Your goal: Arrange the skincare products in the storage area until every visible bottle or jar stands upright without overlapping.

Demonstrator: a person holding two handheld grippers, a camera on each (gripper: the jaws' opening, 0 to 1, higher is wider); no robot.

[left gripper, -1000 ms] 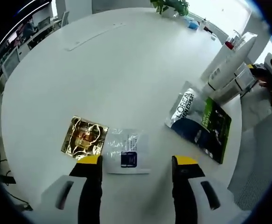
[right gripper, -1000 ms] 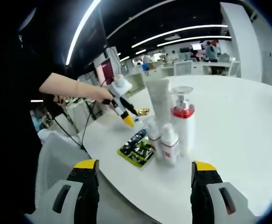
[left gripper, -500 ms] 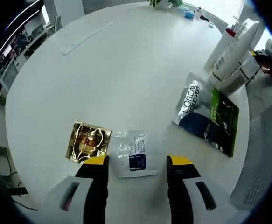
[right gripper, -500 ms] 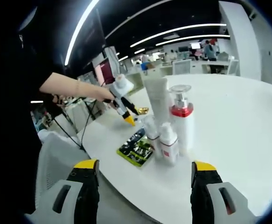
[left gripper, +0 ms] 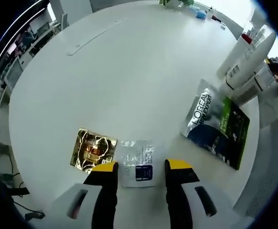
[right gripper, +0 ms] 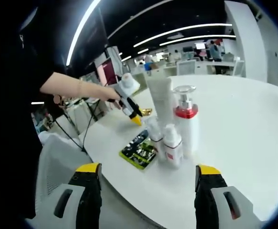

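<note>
Bright, even light floods the white table (left gripper: 129,71), washing its far edge into glare by the window. Long ceiling strip lights (right gripper: 177,33) glow against a dark ceiling in the right gripper view. Shadows fall soft and faint. Fisheye bending curves every edge; distant office detail goes blurry.

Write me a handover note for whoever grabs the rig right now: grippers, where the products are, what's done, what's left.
Left gripper: open, empty, jaws low over the clear plastic sachet with a dark label, which lies flat on the round white table.
Right gripper: open, empty, off the table edge, facing the bottle group.
Flat on the table: gold foil sachet beside the clear one; silver, blue and green L'Oreal Men Expert pouch next to the bottles.
Done: white tube, red-collared pump bottle and small white bottle with a red label stand upright, close together.
Left: the three flat packs are not yet arranged; whether the bottles touch cannot be told.
</note>
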